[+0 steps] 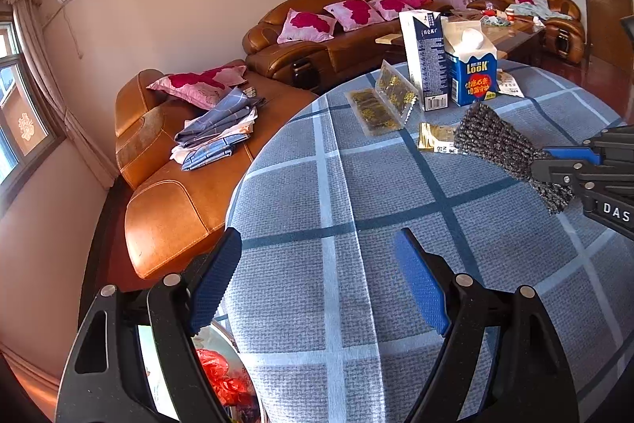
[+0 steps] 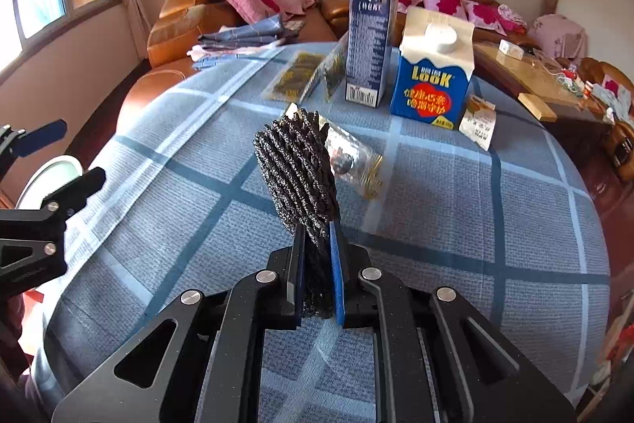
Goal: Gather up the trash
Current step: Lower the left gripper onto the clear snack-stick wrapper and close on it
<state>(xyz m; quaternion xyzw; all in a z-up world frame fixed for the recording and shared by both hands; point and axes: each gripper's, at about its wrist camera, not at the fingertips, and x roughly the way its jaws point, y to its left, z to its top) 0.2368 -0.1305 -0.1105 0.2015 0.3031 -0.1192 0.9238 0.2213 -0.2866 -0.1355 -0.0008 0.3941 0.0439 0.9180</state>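
A: Pinching a dark grey knitted cloth [image 2: 297, 177], the right gripper [image 2: 317, 272] has both blue pads pressed onto its lower end, and the cloth stands up above the checked blue tablecloth [image 2: 455, 205].

B: And the left gripper [image 1: 321, 280]?

A: Spread wide with nothing between its fingers, hanging over the near left edge of the table. Below it, off the table's edge, sits a white bin [image 1: 222, 375] with red plastic inside.

B: Where is the trash?

A: A gold snack wrapper [image 1: 436, 137] lies on the cloth just behind the knitted cloth. Farther off stand a tall milk carton [image 2: 368, 42] and a blue LOOK carton [image 2: 432, 74], side by side. Left of them lie clear packets with gold print [image 1: 380, 102]; right of the LOOK carton, a small white sachet [image 2: 481, 123].
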